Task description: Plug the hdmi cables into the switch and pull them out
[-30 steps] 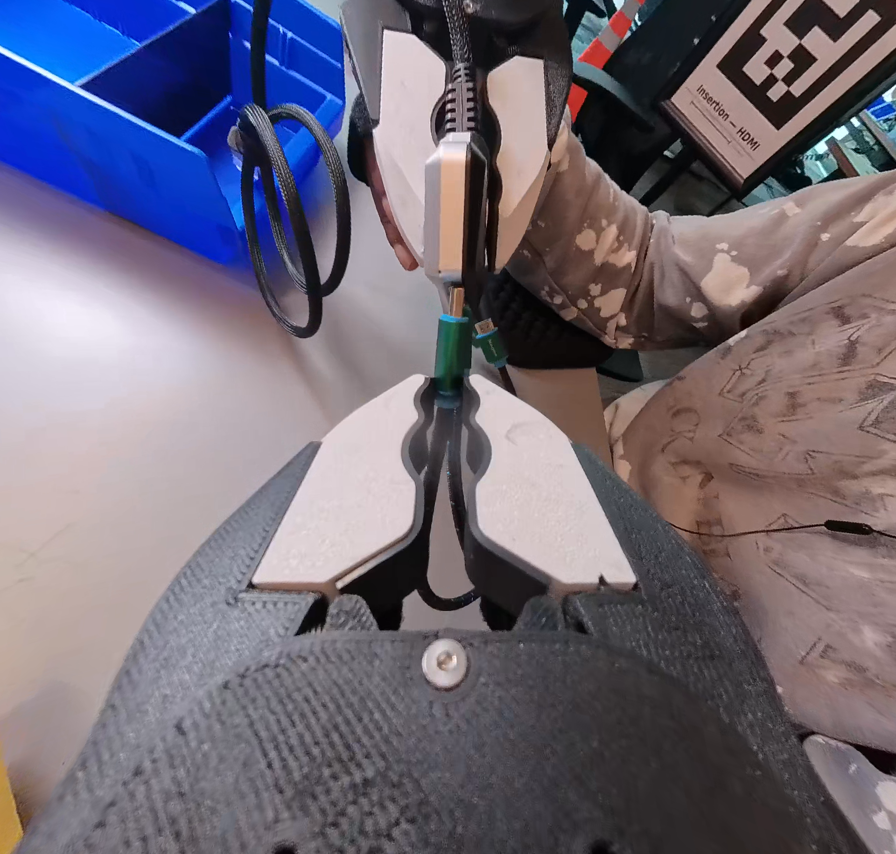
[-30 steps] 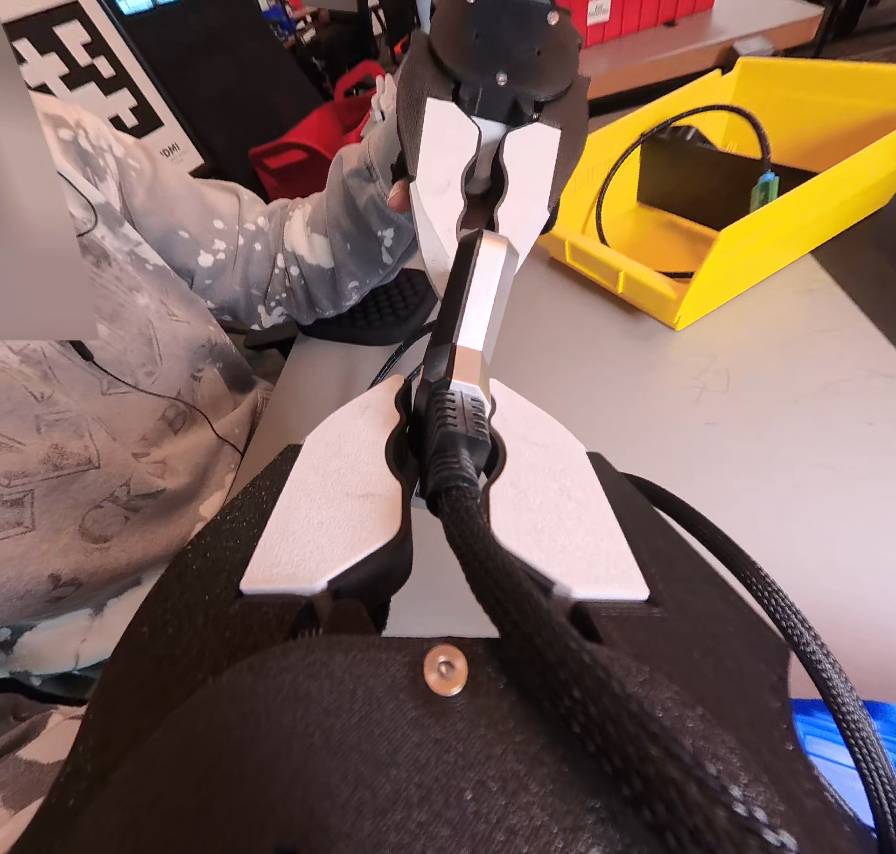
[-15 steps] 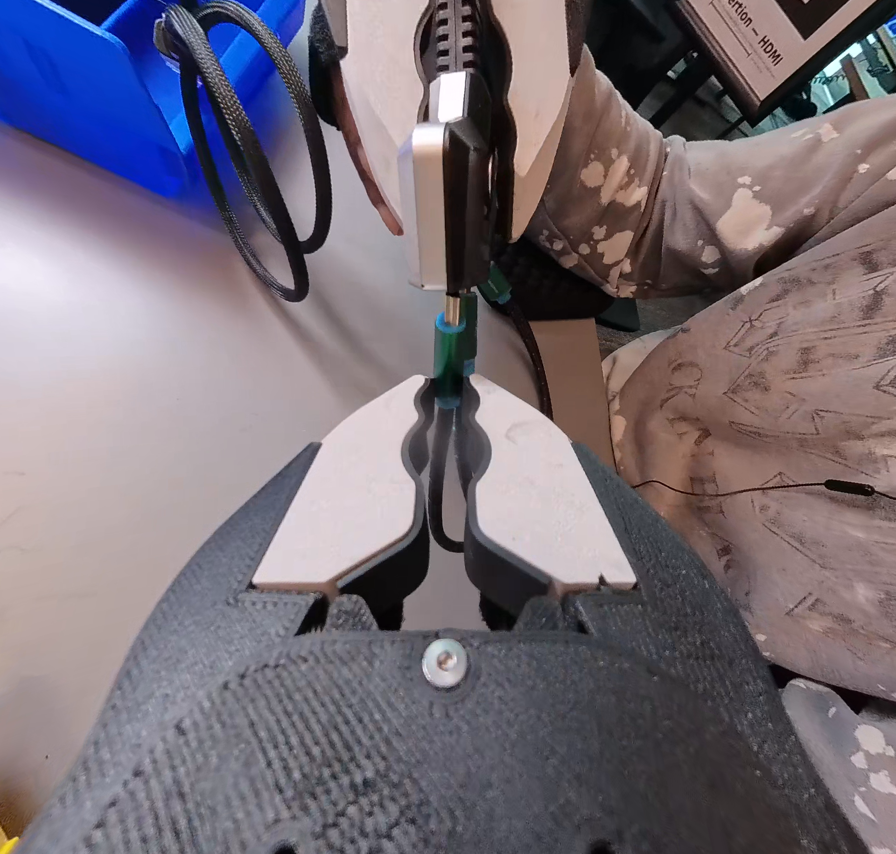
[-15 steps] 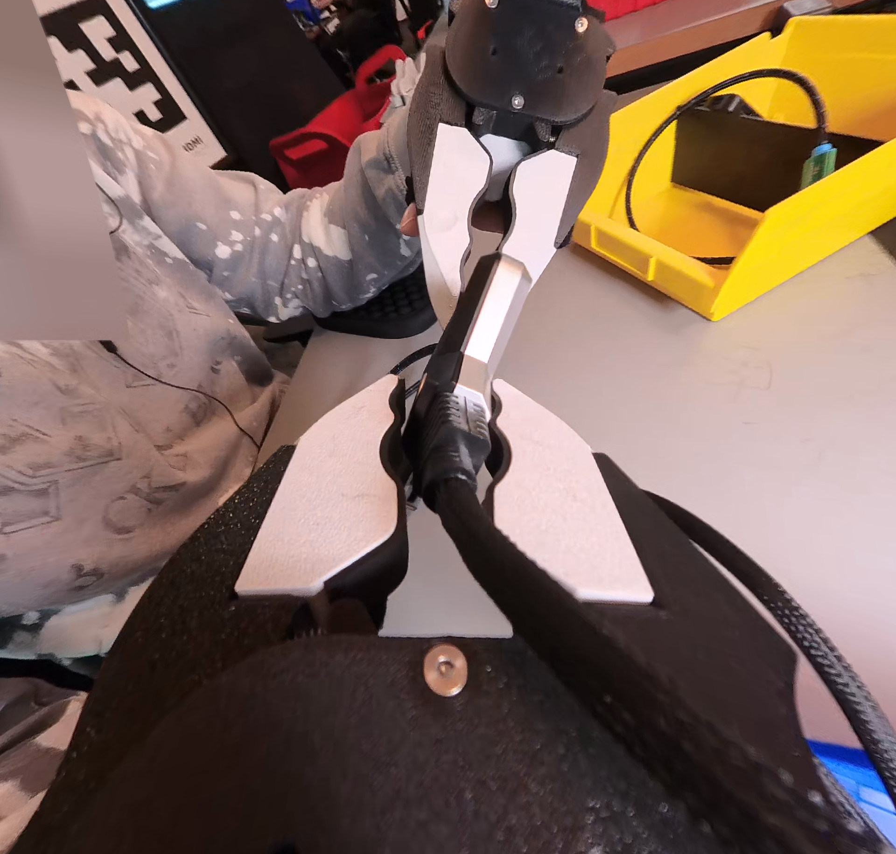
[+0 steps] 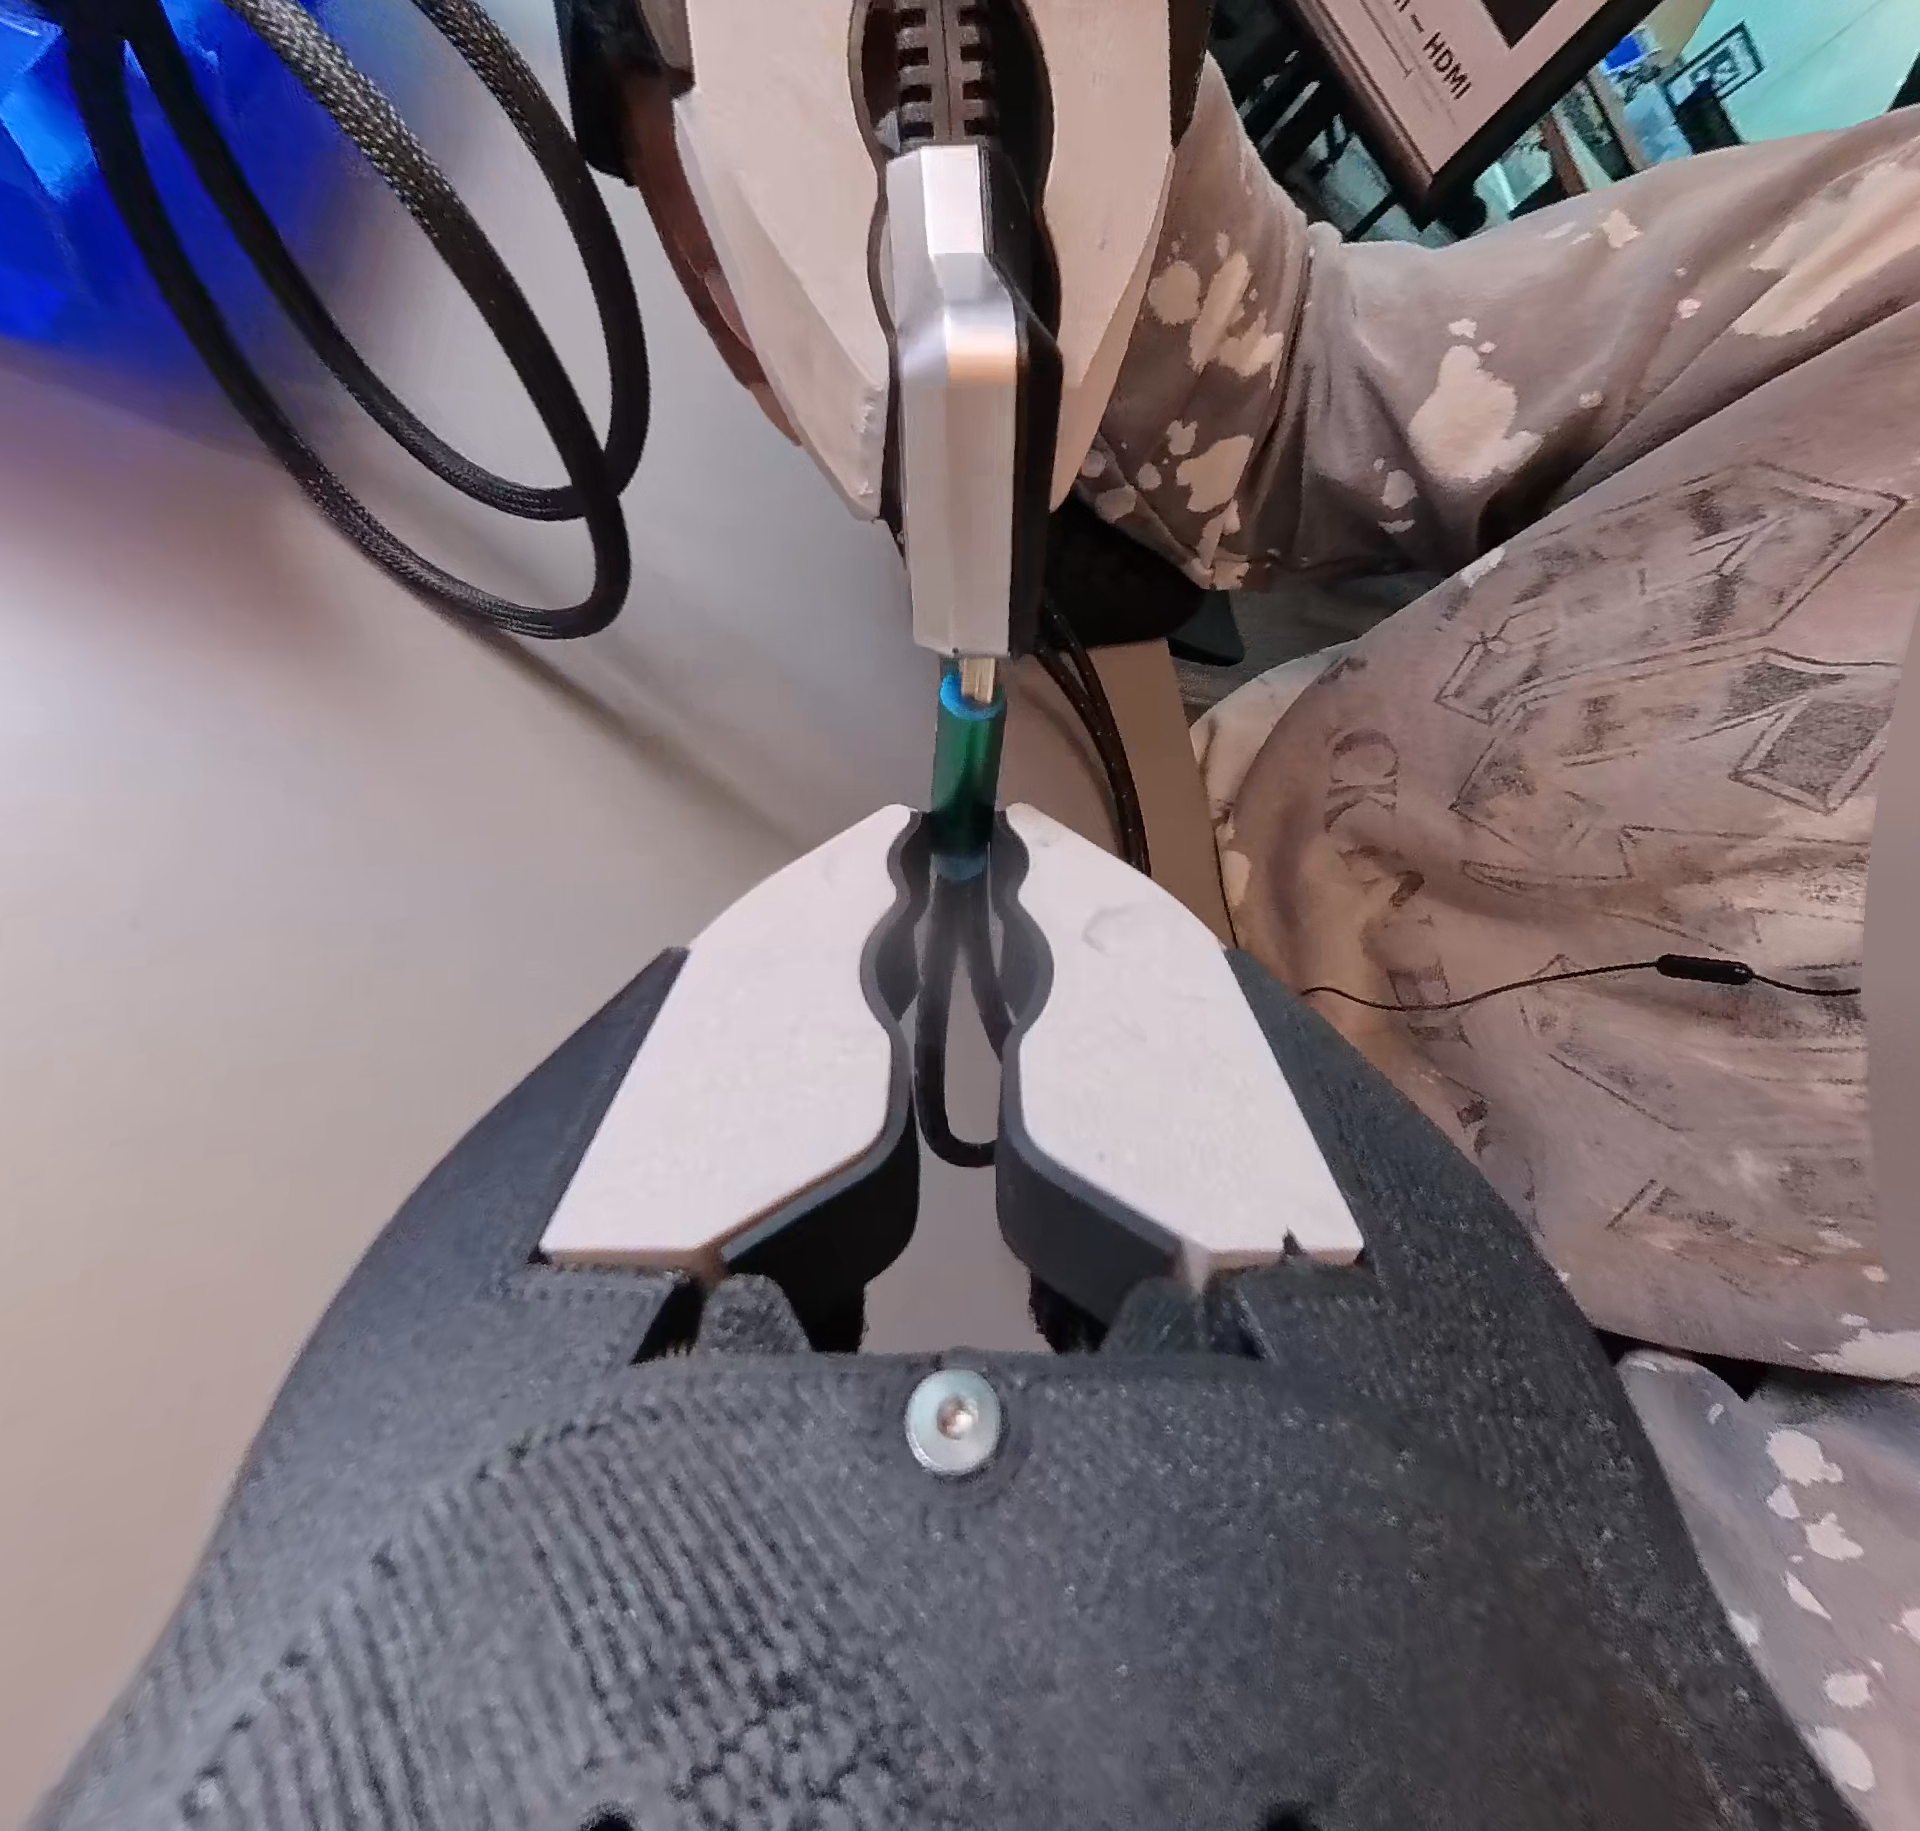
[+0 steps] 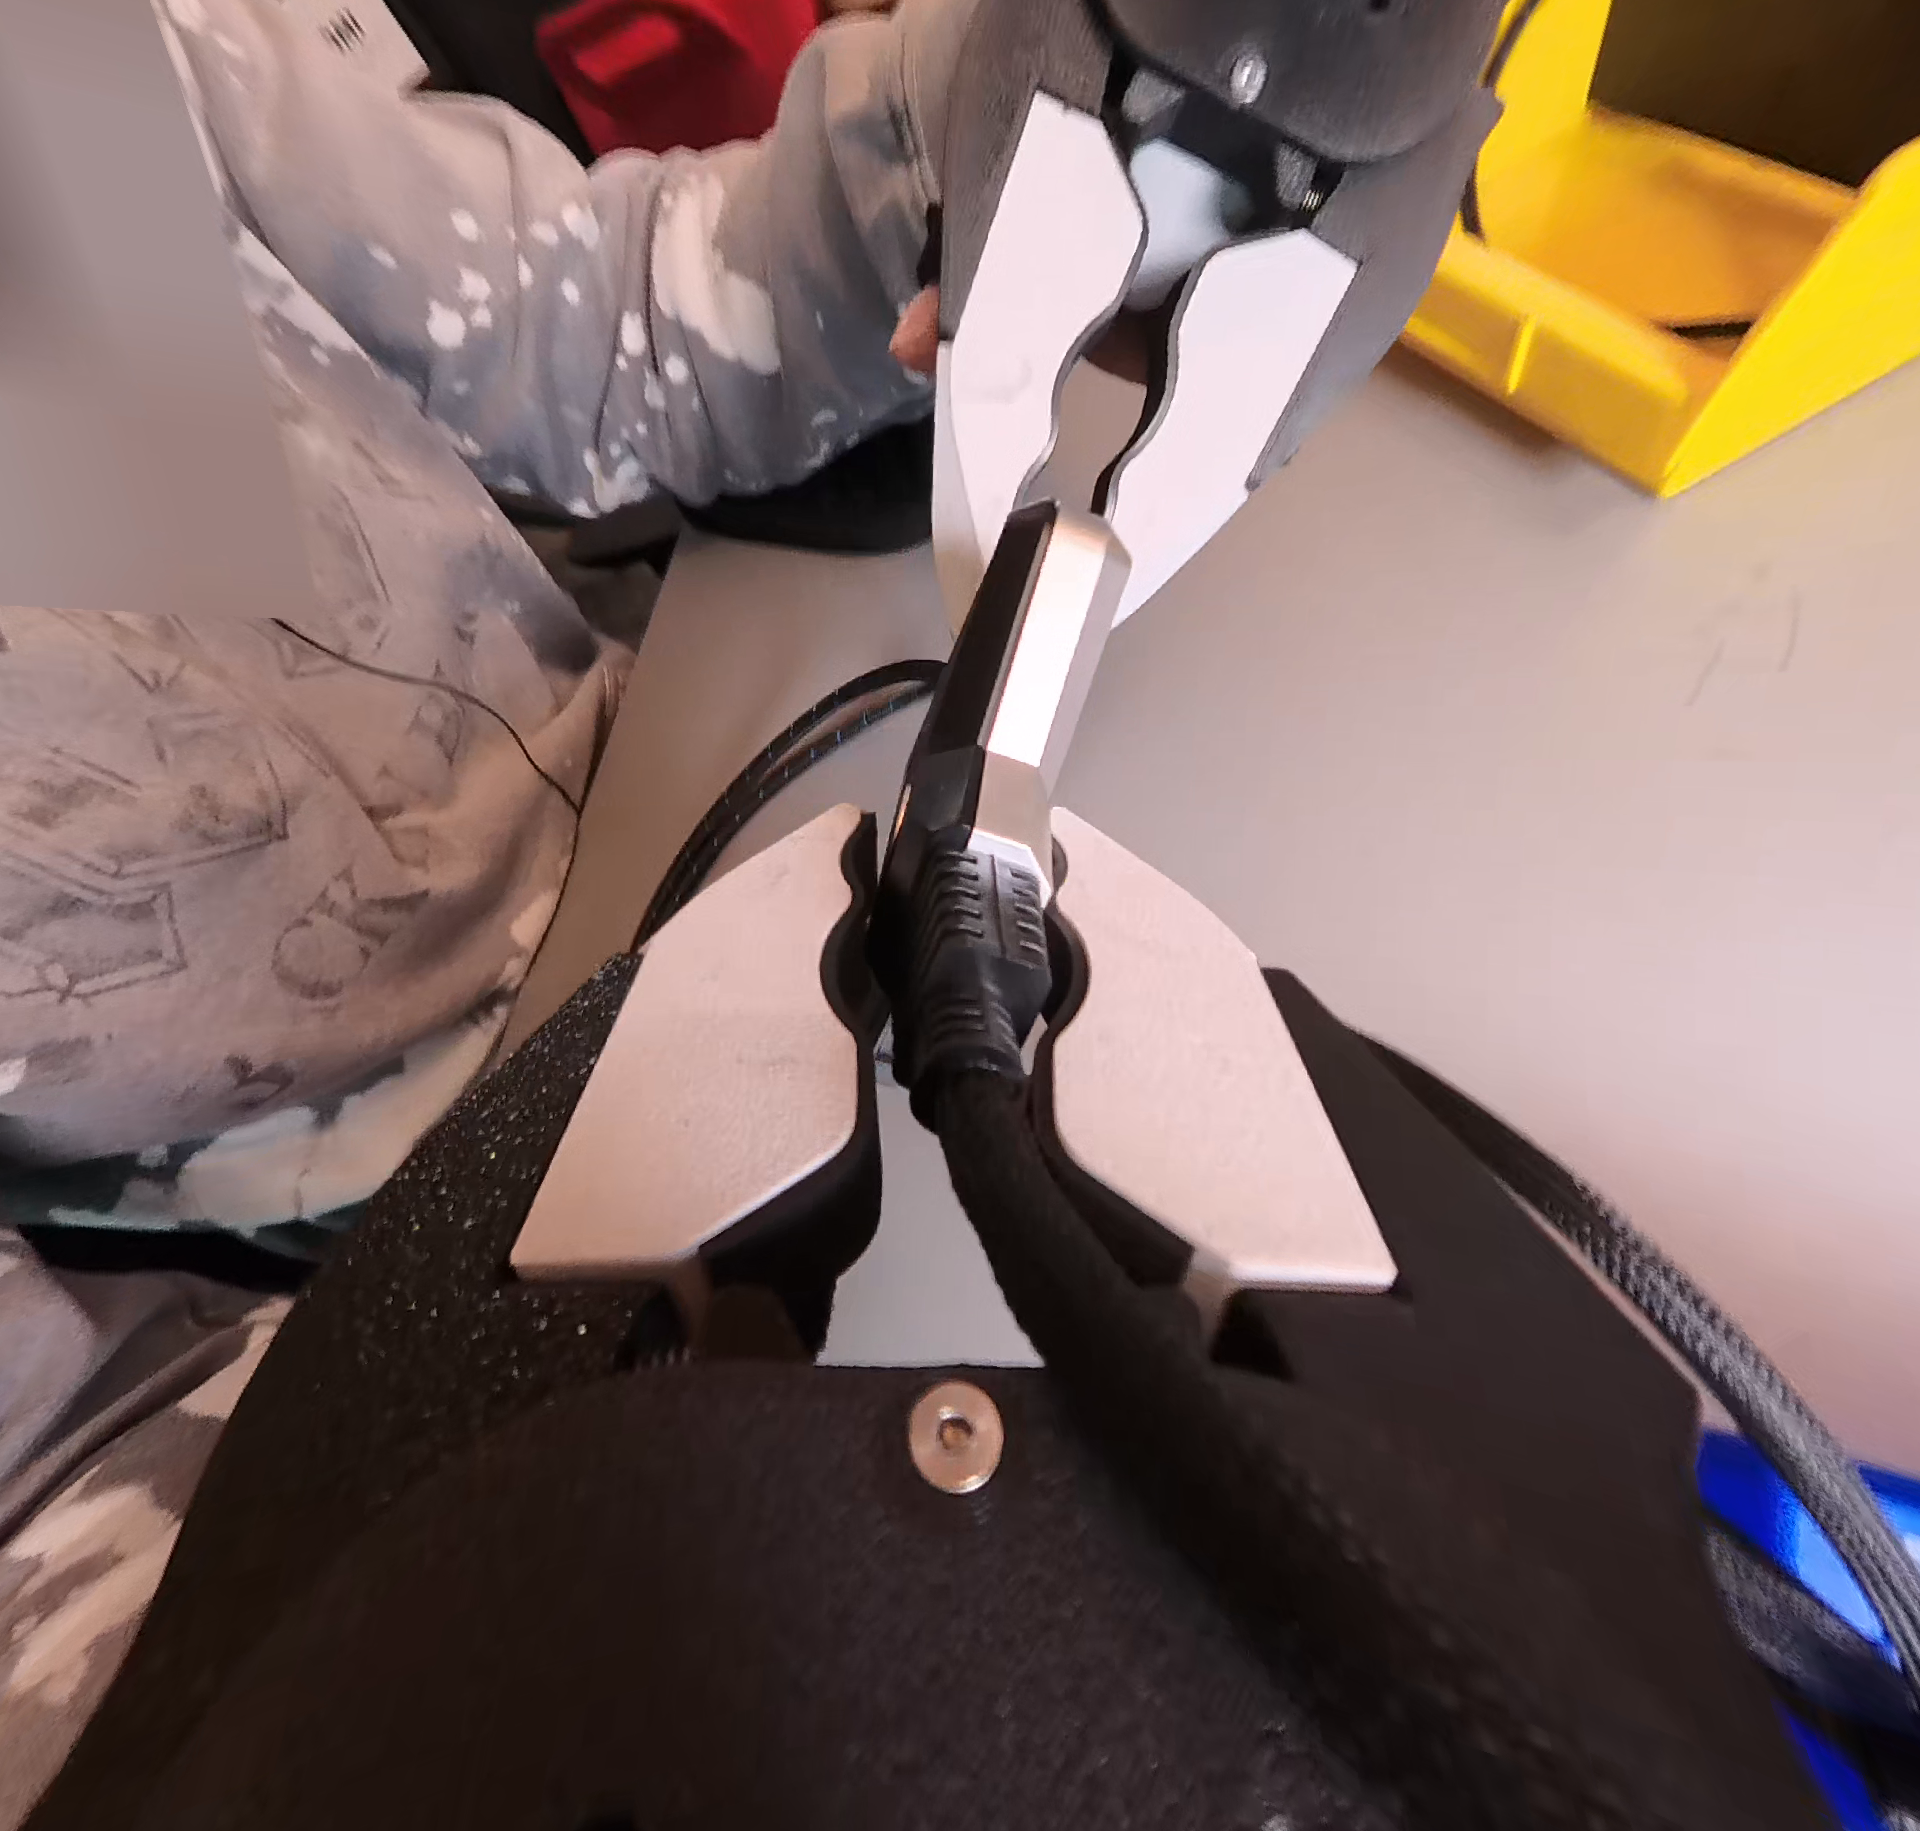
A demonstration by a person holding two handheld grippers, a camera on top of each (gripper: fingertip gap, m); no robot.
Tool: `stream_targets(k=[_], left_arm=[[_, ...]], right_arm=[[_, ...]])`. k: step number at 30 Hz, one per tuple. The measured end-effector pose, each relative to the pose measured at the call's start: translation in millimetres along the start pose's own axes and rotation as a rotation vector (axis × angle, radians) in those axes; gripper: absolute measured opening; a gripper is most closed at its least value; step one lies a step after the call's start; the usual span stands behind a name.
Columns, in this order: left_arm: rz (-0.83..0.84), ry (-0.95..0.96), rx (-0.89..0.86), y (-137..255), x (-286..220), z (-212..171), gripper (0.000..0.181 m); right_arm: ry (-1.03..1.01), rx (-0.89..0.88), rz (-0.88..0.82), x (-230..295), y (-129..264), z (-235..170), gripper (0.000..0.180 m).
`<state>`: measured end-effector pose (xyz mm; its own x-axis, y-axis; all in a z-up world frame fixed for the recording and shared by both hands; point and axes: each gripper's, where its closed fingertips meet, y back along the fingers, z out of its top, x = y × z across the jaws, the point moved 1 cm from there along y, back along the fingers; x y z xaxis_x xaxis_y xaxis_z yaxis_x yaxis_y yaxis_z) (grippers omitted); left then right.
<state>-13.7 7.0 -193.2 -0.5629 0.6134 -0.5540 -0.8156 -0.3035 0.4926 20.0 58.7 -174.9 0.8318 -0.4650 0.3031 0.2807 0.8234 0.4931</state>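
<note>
Above table, left tool [image 5: 961, 825] pinching green plug [image 5: 964, 758], tip at switch [image 5: 961, 431] port

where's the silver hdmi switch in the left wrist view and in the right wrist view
Left wrist view: the silver HDMI switch hangs upper centre, held by the right gripper, just above the green plug in the left gripper.
Right wrist view: the switch runs up the centre from the right gripper to the left gripper; the plug is hidden.
Shared landmark: the black ribbed cable boot.
</note>
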Motion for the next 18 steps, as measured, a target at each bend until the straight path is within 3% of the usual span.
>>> stream_targets(k=[11,18], left_arm=[[-0.146,0.063,-0.181,5.3,10.2,12.5,0.012],[-0.148,0.056,-0.16,8.2,11.9,5.3,0.012]], right_arm=[[-0.027,-0.021,-0.028,-7.7,6.3,-3.6,0.026],[-0.049,0.03,-0.033,-10.5,-3.3,-8.6,0.025]])
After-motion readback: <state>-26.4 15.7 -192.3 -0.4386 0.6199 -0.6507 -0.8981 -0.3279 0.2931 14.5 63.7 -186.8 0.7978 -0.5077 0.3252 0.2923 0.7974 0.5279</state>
